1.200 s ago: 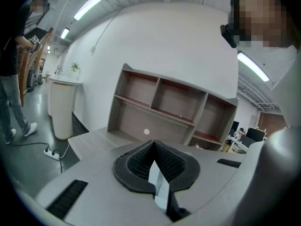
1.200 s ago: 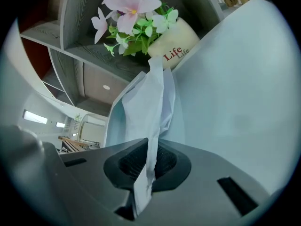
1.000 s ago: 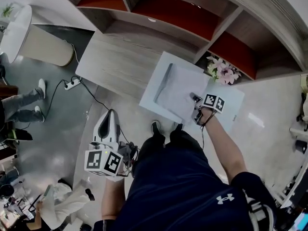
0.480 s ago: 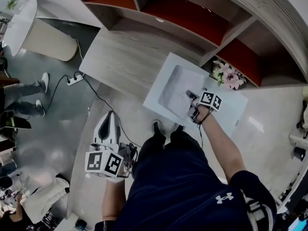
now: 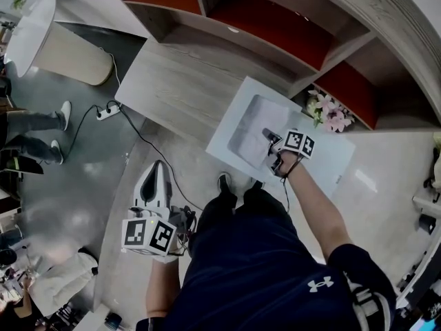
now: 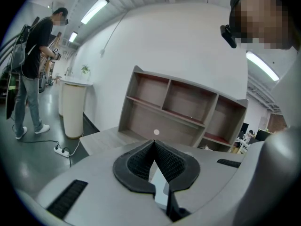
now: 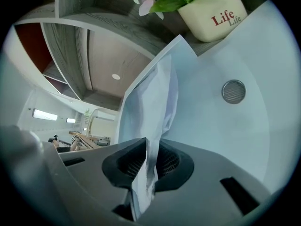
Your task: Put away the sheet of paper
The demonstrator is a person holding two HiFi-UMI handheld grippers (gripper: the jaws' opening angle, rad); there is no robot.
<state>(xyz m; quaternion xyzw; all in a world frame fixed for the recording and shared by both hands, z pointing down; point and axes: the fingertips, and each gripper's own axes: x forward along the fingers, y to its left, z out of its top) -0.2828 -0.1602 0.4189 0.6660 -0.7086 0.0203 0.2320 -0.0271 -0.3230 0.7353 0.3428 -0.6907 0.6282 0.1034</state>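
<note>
Looking down from my head view, my right tongs (image 5: 272,140) reach out over the white basin (image 5: 324,165) on the counter, arm stretched forward and wrist tipped down. The sheet of paper (image 5: 249,126) lies crumpled over the basin's hollow, near the flower pot (image 5: 331,112). My left tongs (image 5: 157,167) hang low by my hip, elbow bent, well apart from all that. In the left gripper view, those tongs (image 6: 154,145) are pressed together on nothing and face the shelving (image 6: 188,107). In the right gripper view, the tongs (image 7: 149,161) are pinching one edge of the sheet of paper (image 7: 153,98). It rises creased and floppy from between the pads, with the drain (image 7: 233,91) and the pot (image 7: 211,11) beyond. I judge the paper to be featherlight, limp and easy to tear. An edge grip like this one should carry it, though it will flap and could slip from the pads if I swing quickly.
</note>
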